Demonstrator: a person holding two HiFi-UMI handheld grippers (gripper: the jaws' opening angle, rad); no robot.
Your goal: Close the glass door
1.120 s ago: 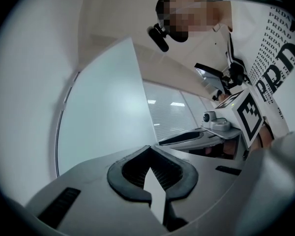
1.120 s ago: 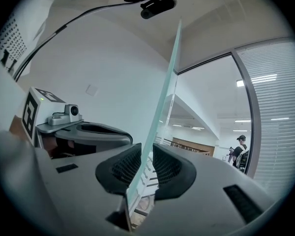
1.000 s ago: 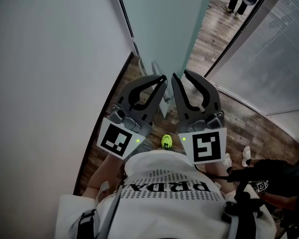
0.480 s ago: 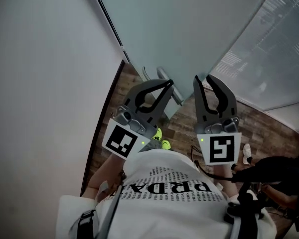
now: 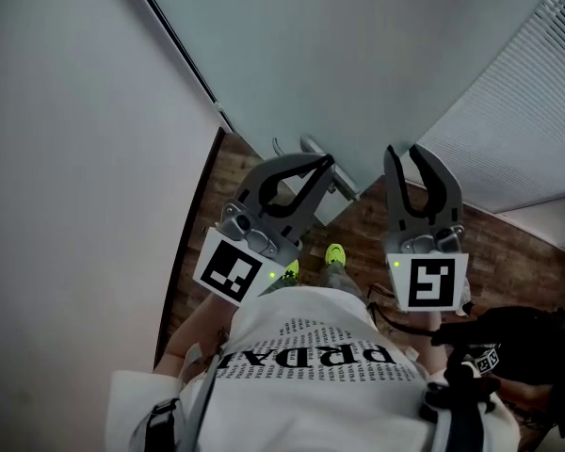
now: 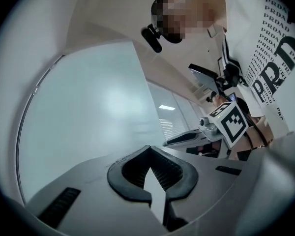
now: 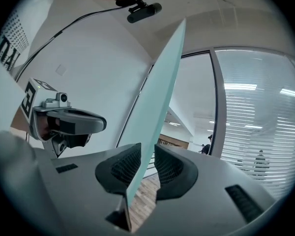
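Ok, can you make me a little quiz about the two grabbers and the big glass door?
1. True or false: the left gripper has its jaws wide apart.
2. What stands between the jaws of the right gripper? A) a cup B) the edge of the glass door C) nothing
3. Fill in the gap: the floor looks like brown ___ planks.

Key:
1. False, its jaws are together.
2. B, and the jaws stand apart around that edge.
3. wood
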